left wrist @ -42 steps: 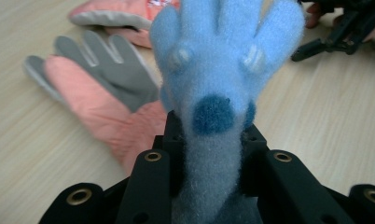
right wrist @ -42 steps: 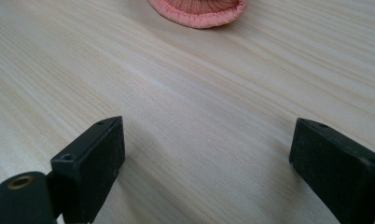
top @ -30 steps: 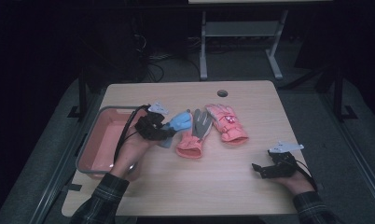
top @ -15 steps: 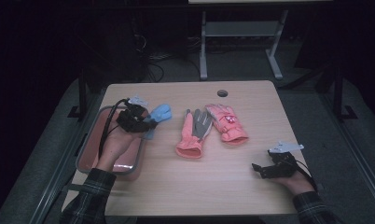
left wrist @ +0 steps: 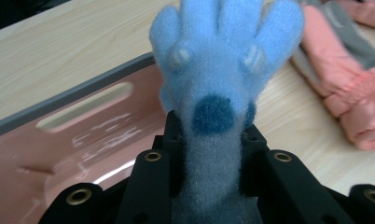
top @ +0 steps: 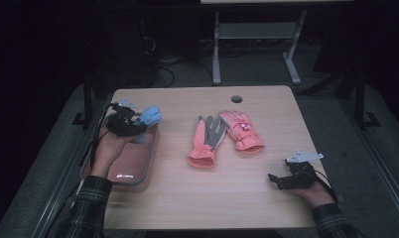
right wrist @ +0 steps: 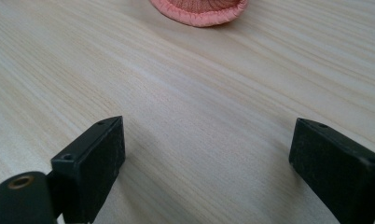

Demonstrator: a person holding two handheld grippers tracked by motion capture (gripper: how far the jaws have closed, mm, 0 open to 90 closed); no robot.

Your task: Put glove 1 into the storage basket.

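My left gripper (top: 133, 124) is shut on a fuzzy blue glove (top: 149, 118) and holds it over the far end of the pink tray (top: 138, 171) at the table's left side. In the left gripper view the blue glove (left wrist: 223, 79) is pinched between the jaws, its fingers spread ahead above the tray's wall (left wrist: 83, 116). Two pink gloves lie mid-table: one palm-up with a grey palm (top: 206, 141), one beside it to the right (top: 242, 131). My right gripper (top: 277, 179) rests open on the wood near the front right, jaws wide apart (right wrist: 206, 154), with a pink cuff (right wrist: 199, 11) ahead.
The wooden table (top: 197, 198) has a round cable hole (top: 236, 98) near its far edge. A metal frame stand (top: 257, 34) is on the floor behind. Bare wood lies between the tray and the pink gloves.
My left gripper carried the blue glove leftward, from beside the pink gloves to above the far end of the tray. The right gripper stayed where it was.
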